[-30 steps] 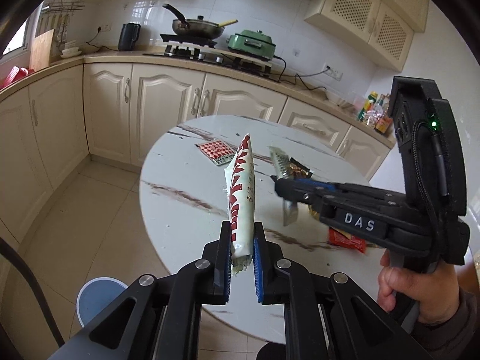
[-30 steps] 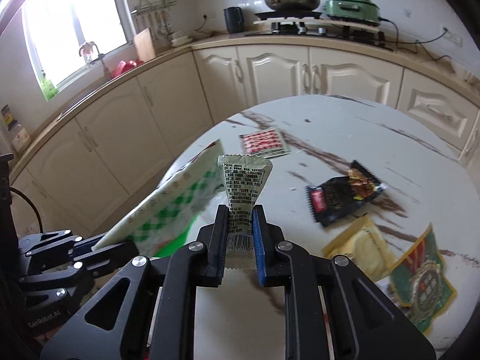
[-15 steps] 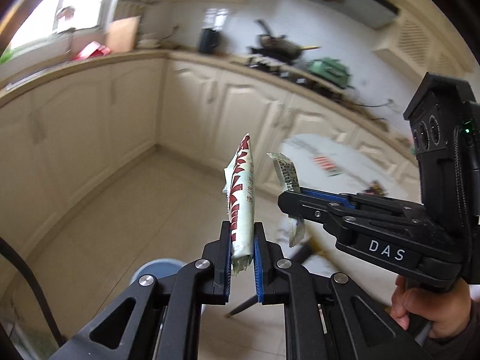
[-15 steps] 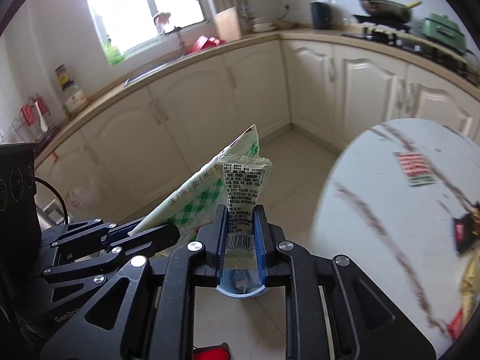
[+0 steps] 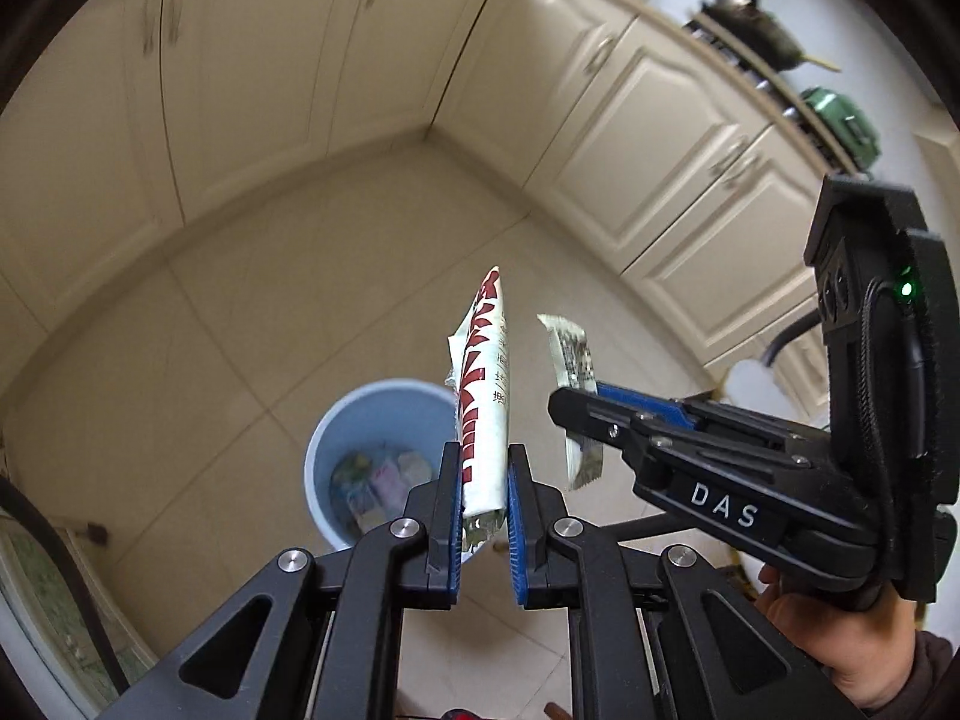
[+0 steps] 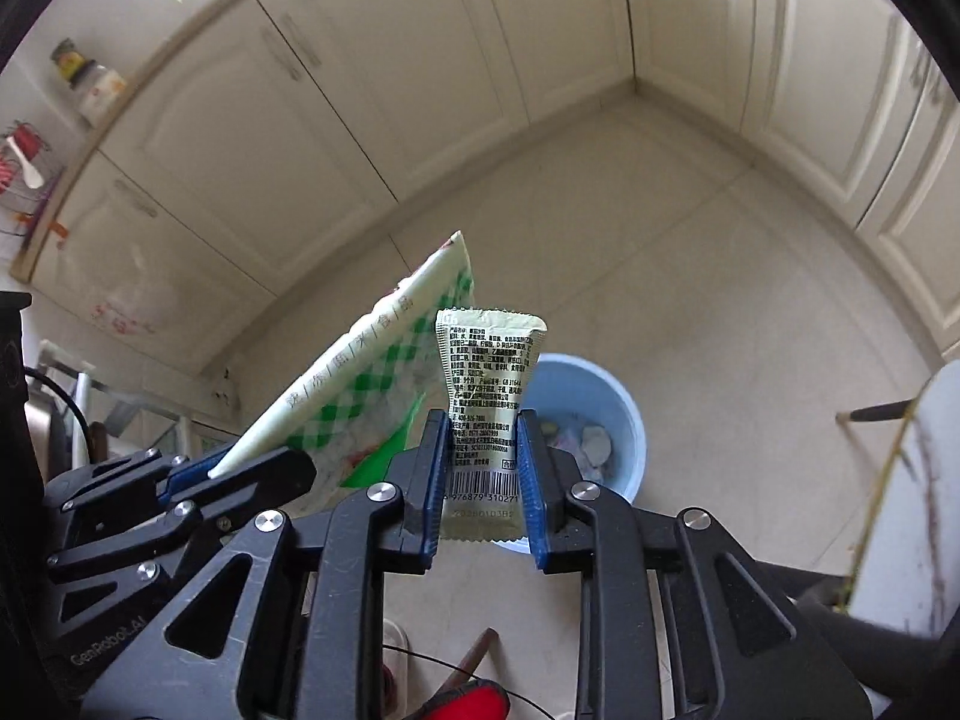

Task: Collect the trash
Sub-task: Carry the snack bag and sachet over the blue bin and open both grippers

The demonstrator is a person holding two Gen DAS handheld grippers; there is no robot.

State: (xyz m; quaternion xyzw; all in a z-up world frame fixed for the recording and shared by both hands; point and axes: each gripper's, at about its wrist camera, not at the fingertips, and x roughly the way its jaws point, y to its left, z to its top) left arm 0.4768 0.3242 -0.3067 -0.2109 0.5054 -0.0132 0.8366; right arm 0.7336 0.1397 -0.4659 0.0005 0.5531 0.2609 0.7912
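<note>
Both my hands hang over the tiled floor, pointing down at the blue bin point(image 5: 384, 420), which has scraps of trash at its bottom. My left gripper point(image 5: 485, 498) has its fingers narrow, pinched on the lower end of the red-and-white wrapper point(image 5: 483, 396), which stands up between the blue pads. My right gripper point(image 6: 483, 468) has just been easing its fingers apart; the green sachet point(image 6: 486, 396) with the barcode sits upright between them, above the bin's near rim, and I cannot tell whether the pads press on it. Cream cabinets point(image 5: 252, 78) line the walls.
</note>
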